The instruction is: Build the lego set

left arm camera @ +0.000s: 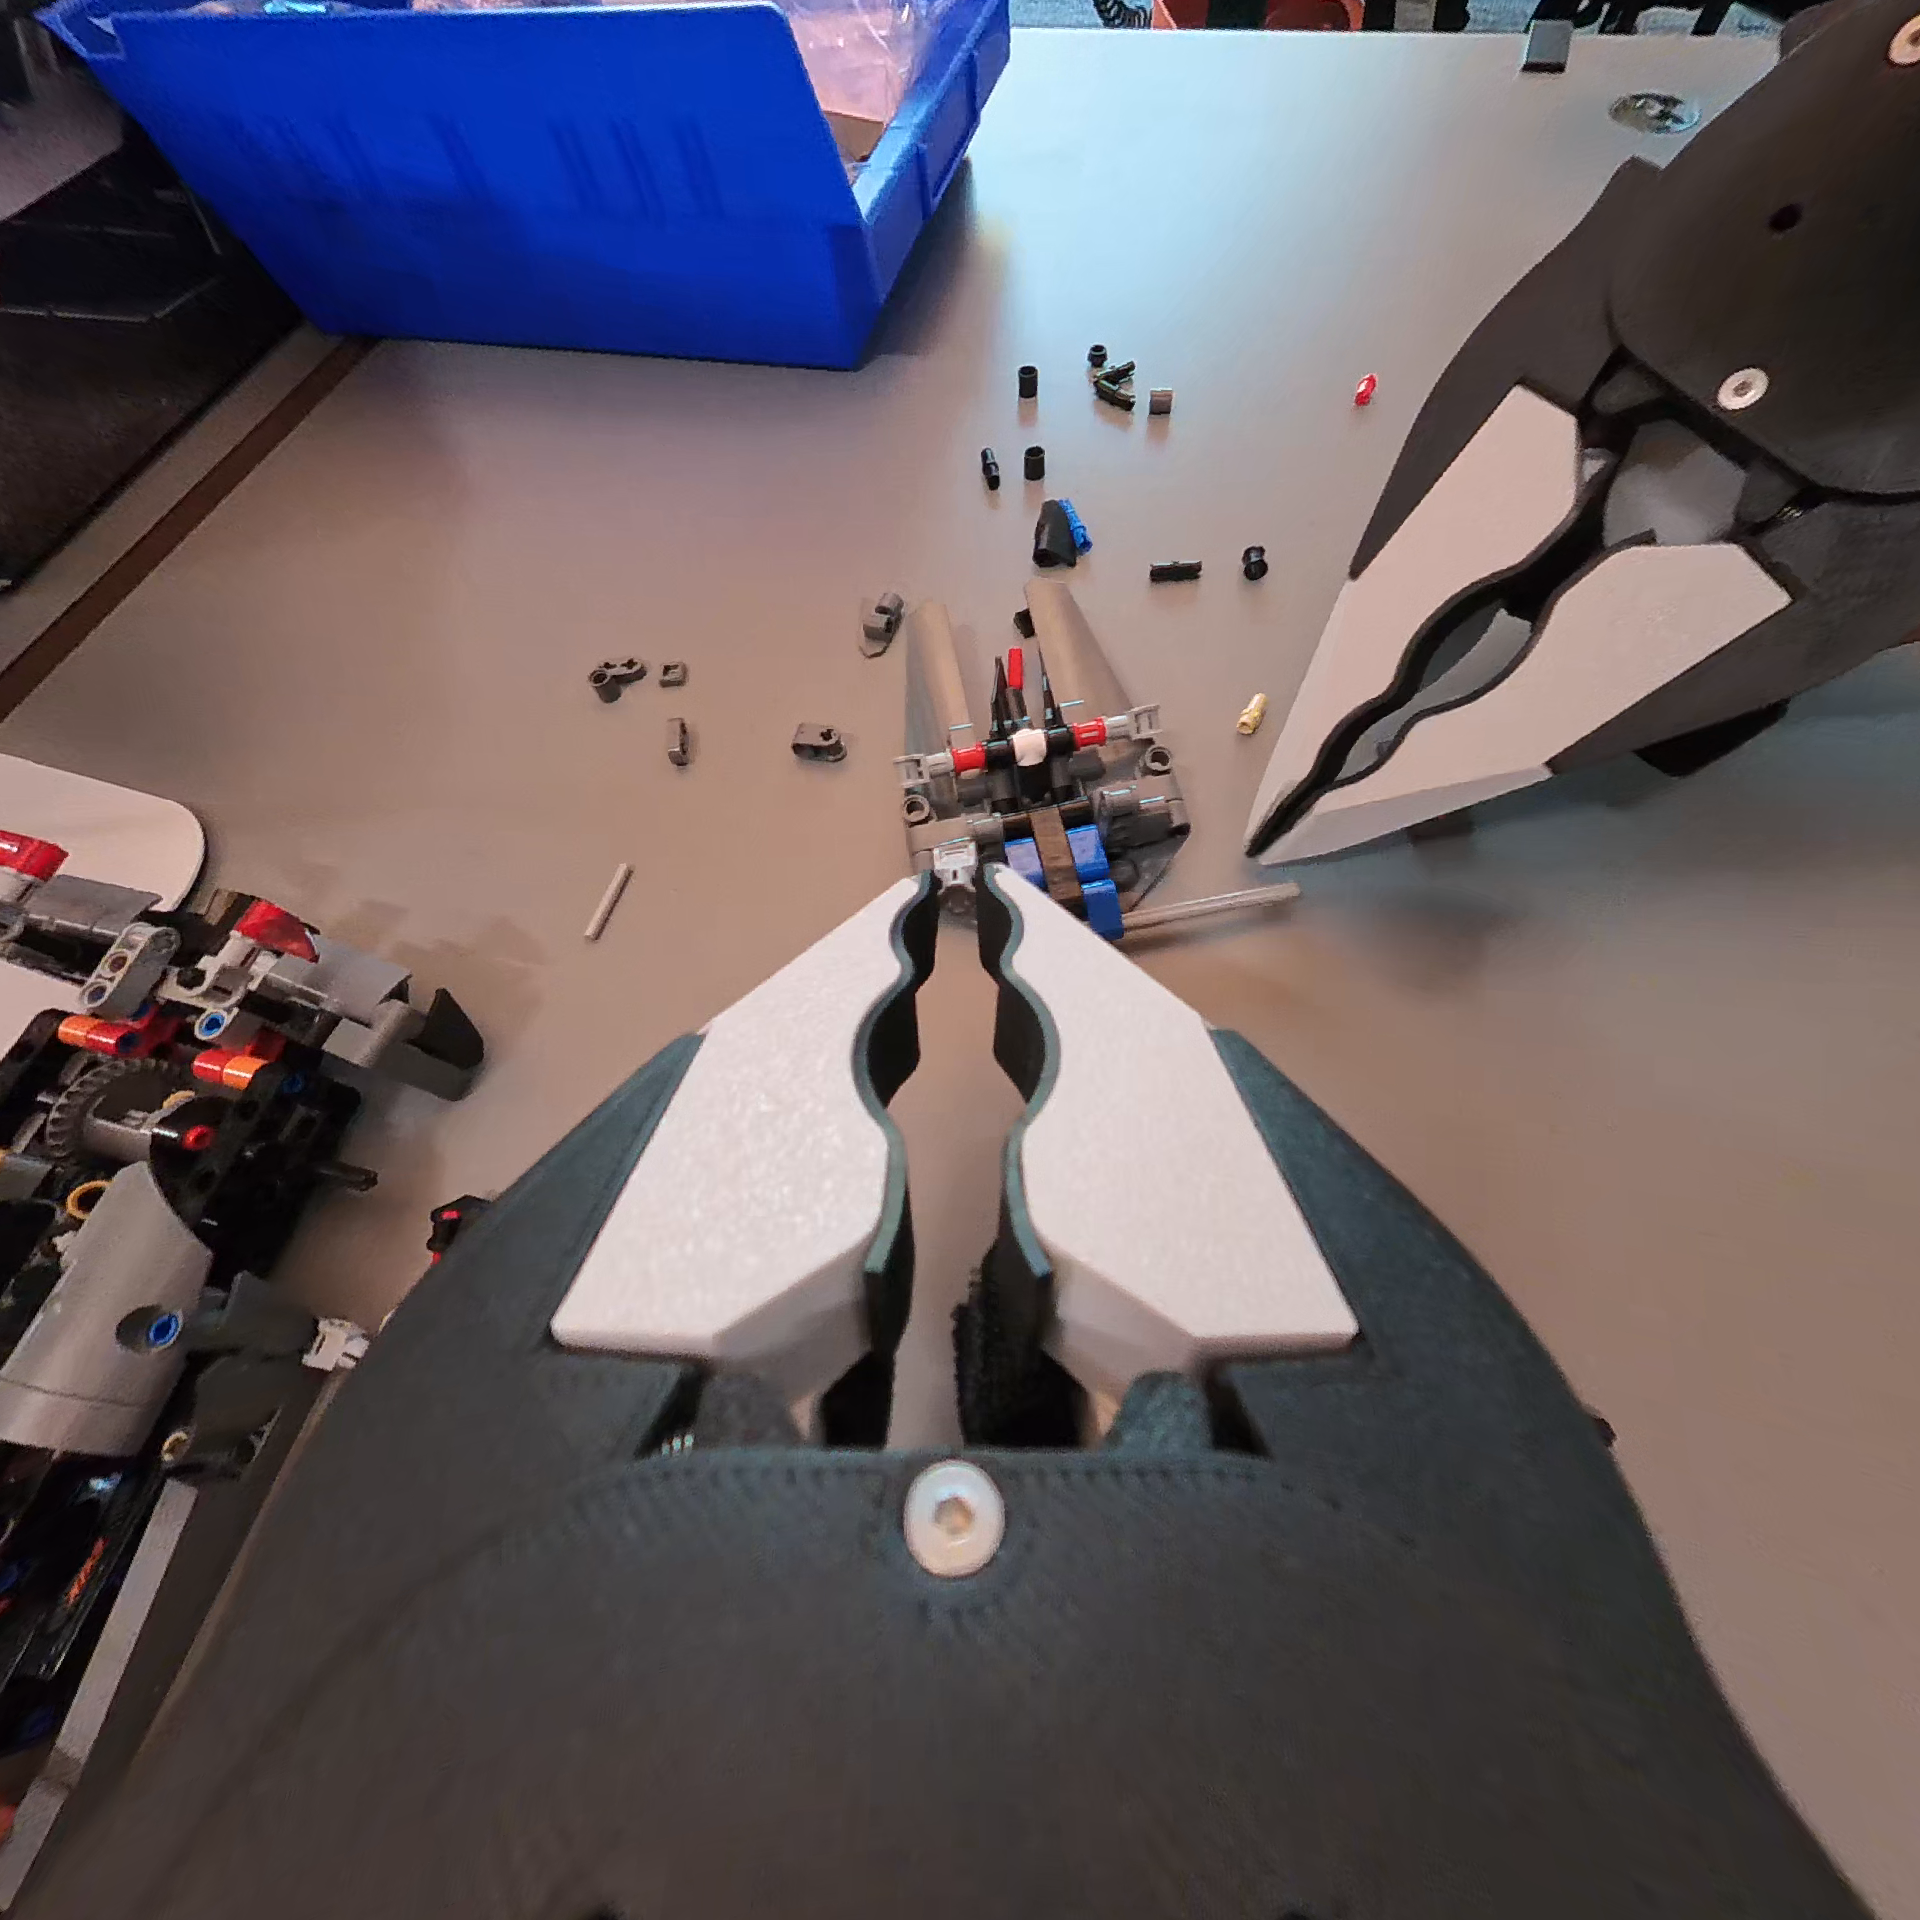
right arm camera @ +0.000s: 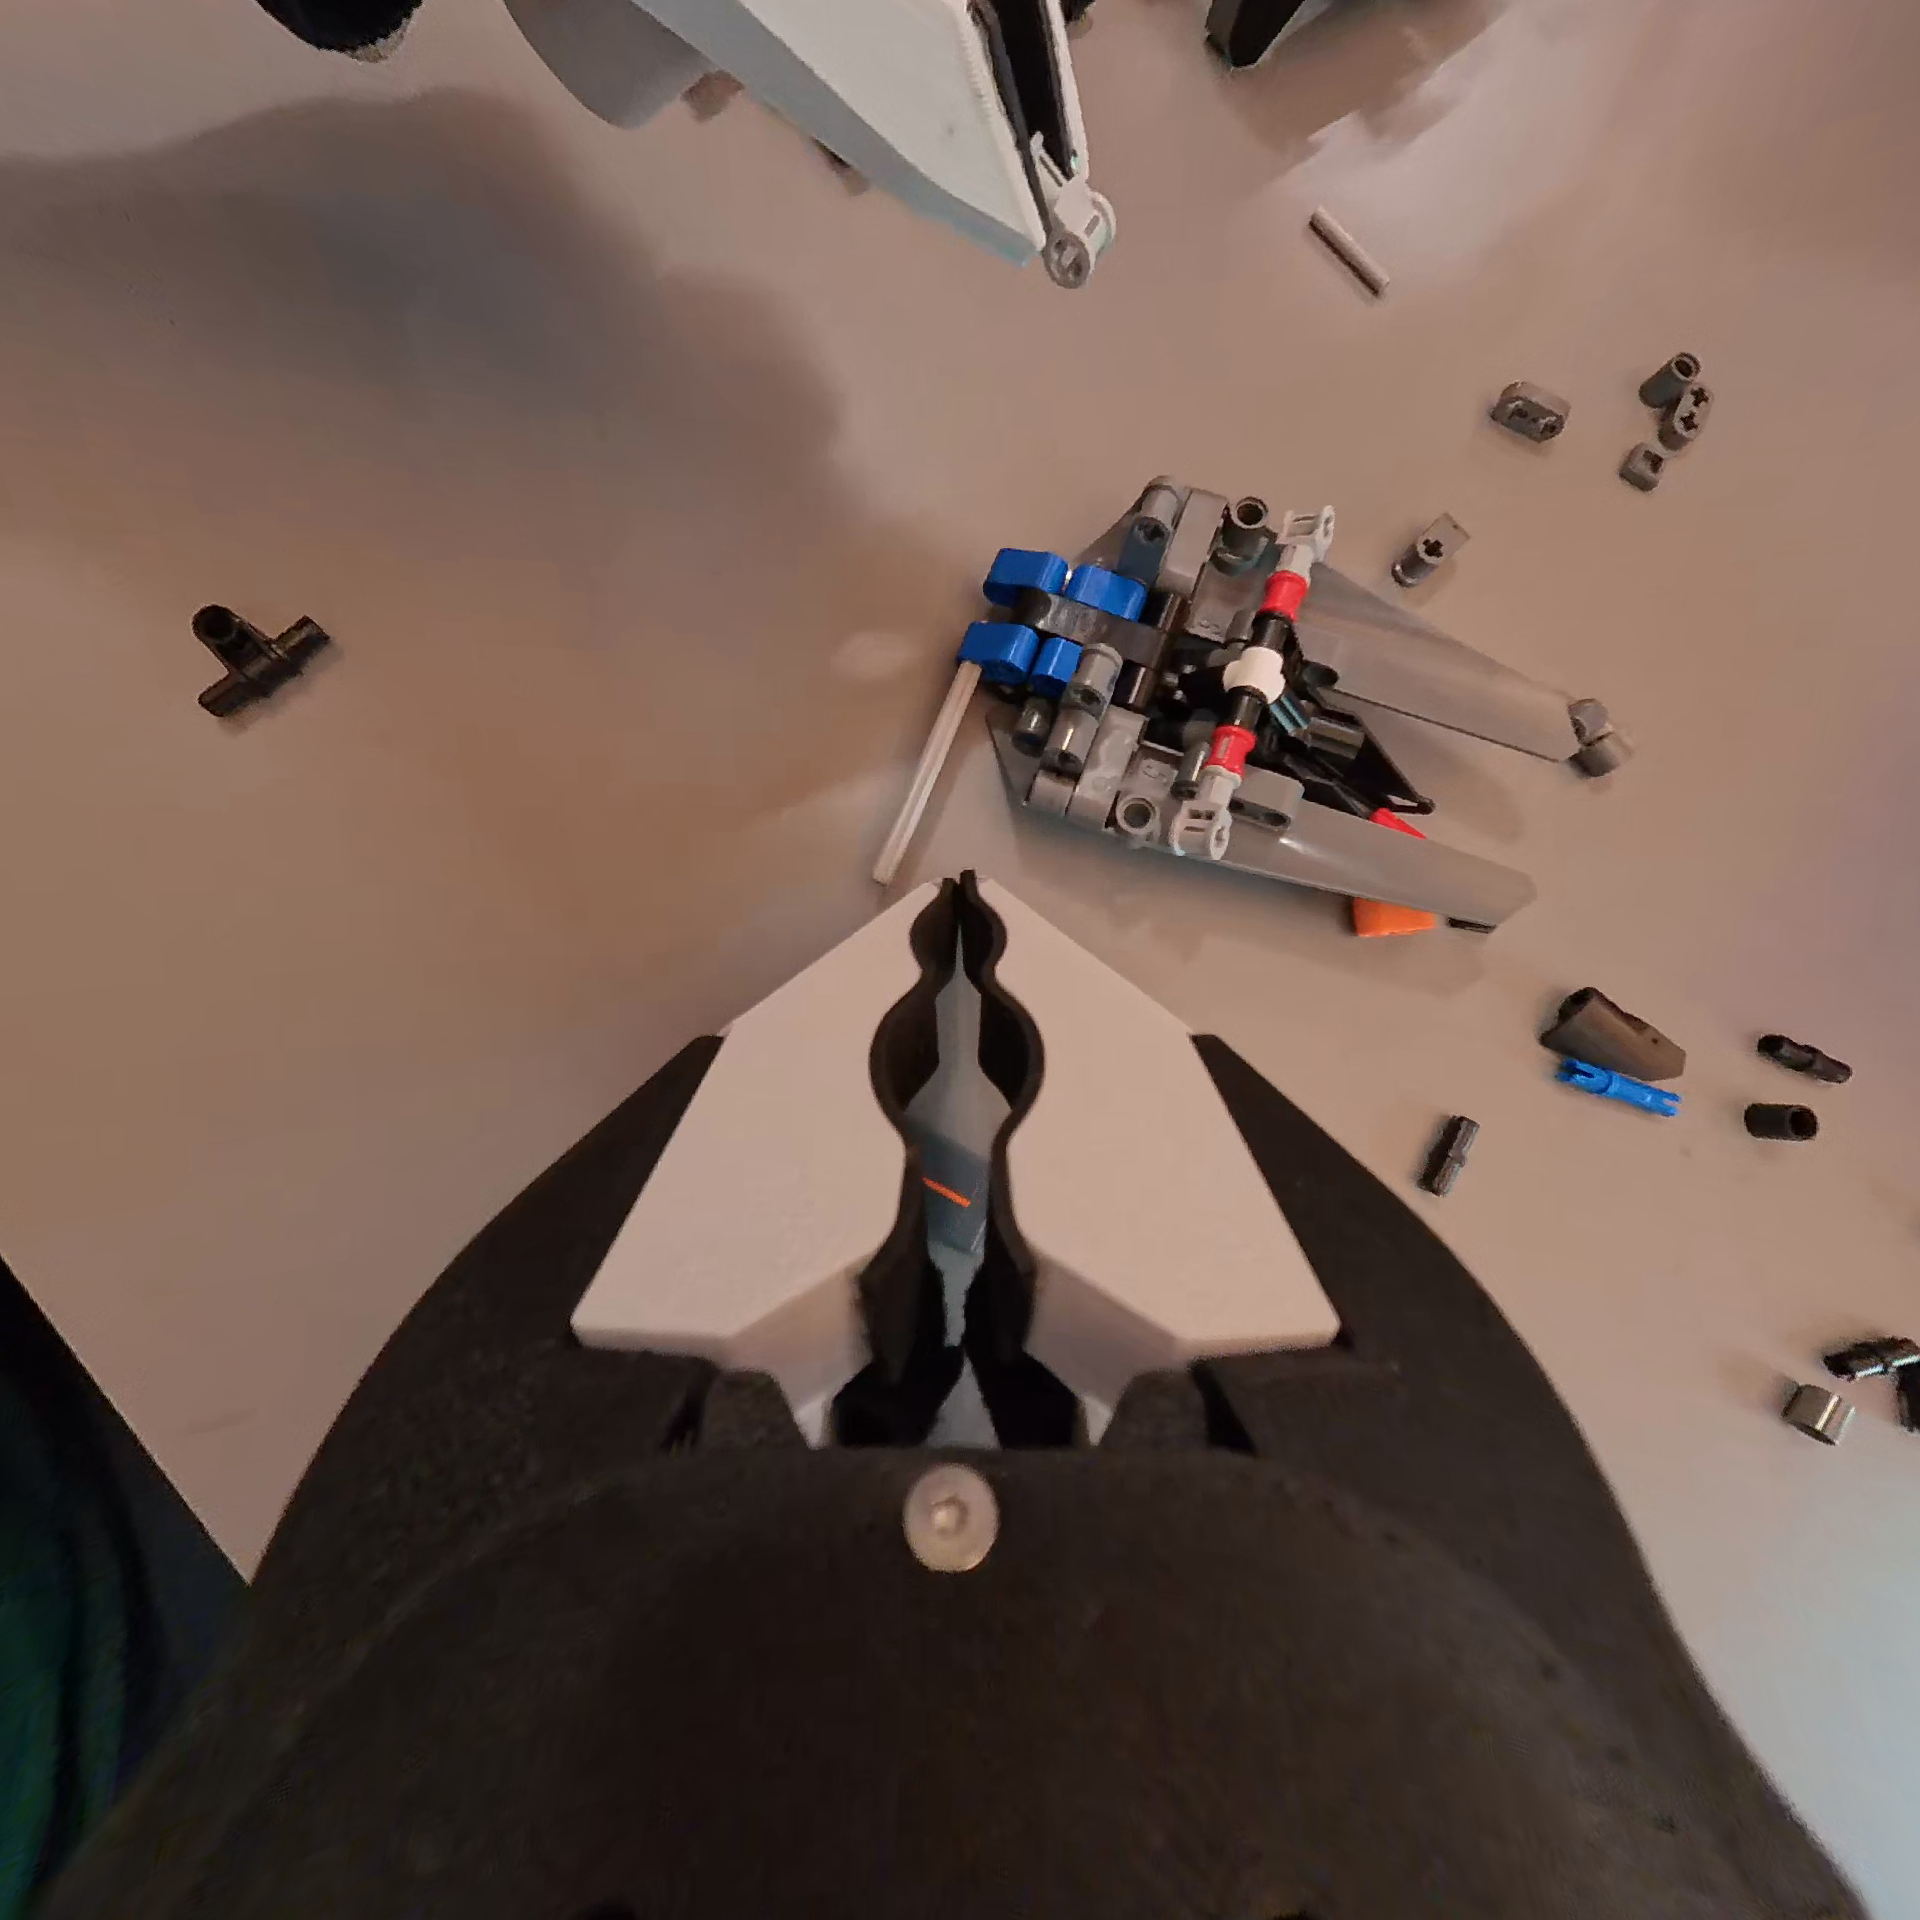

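Wedge-shaped sub-assembly lies flat on the grey tabletop, mid-scene. Grey panels taper to two long prongs; blue connectors at the blunt end, a red-white-black axle across the middle.

Left gripper sits just beside its blunt end, fingers clamped on a small light-grey connector. Right gripper hovers near its clear rod, fingertips together, a thin dark strip caught farther back between the fingers.

Judged light, rigid, but friction-pinned: likely to shed parts if squeezed at the prongs. Best held across the thick grey frame. Loose pins scattered beyond its prongs.
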`<state>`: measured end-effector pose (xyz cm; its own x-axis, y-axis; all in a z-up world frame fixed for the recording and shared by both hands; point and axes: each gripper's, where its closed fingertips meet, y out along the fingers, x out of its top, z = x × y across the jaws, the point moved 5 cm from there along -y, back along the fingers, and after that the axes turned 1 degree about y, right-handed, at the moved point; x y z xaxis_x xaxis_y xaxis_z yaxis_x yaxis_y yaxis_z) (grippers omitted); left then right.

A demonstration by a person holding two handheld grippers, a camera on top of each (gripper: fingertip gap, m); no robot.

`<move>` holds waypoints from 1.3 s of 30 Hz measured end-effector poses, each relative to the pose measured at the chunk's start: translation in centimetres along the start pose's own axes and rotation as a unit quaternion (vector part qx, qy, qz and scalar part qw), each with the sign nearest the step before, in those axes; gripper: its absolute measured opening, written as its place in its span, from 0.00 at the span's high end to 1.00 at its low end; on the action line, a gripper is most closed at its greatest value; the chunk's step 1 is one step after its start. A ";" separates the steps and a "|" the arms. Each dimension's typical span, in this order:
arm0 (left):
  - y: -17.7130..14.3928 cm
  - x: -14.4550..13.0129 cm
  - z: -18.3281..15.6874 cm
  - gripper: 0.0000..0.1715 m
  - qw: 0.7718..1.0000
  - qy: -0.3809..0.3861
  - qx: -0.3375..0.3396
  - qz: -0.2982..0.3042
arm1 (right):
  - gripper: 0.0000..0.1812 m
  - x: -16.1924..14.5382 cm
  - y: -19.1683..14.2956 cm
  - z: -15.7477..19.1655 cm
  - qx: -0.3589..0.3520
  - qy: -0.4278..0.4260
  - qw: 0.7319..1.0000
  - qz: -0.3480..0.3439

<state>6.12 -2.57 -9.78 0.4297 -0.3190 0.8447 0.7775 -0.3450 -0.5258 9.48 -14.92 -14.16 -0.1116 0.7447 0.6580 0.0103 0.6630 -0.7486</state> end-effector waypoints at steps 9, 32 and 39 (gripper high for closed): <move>0.1 -0.1 0.3 0.97 1.000 -0.007 0.002 -0.002 | 1.00 0.0 -0.8 -0.6 -0.006 0.018 1.000 -0.015; -0.1 0.1 0.4 0.97 1.000 -0.006 0.005 -0.006 | 0.93 0.5 -0.4 0.1 -0.009 0.019 1.000 -0.016; -0.2 0.1 0.8 0.97 1.000 -0.009 0.011 -0.007 | 0.93 0.2 -0.2 0.1 -0.013 0.027 0.999 -0.012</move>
<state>6.34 -1.86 -9.54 0.4264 -0.2989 0.8537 0.7935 -0.3293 -0.5117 9.36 -14.88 -13.86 -0.0580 0.7315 0.6794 0.0339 0.6816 -0.7309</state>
